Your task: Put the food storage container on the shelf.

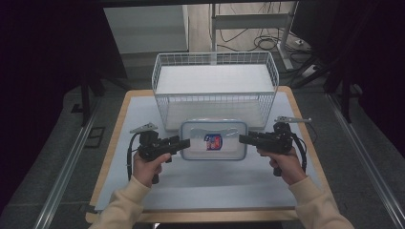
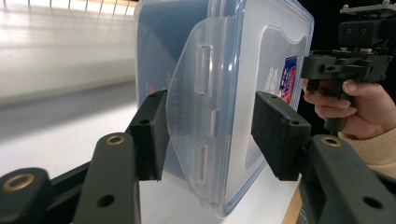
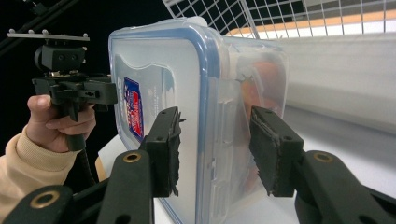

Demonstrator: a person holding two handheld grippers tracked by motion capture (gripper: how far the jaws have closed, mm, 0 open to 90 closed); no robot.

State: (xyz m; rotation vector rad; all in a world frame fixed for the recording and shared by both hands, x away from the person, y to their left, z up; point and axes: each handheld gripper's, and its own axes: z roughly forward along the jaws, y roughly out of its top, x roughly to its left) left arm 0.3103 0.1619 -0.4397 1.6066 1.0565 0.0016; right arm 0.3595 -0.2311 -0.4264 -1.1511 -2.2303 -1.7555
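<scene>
The clear lidded container (image 1: pixel 213 140) sits at centre frame, just in front of the white wire basket (image 1: pixel 215 90), which occupies the upper centre. The left gripper (image 1: pixel 182 142) clamps the container's left end; its jaws are closed on the latch flap (image 2: pixel 198 116). The right gripper (image 1: pixel 244 139) clamps the opposite end, jaws closed across lid and wall. Risk: the smooth plastic and hinged flap may slip if either hand tilts or pulls unevenly, dropping the container. The basket's front rim stands close behind; the load must clear it. Open bench (image 1: pixel 200 191) remains at lower frame
</scene>
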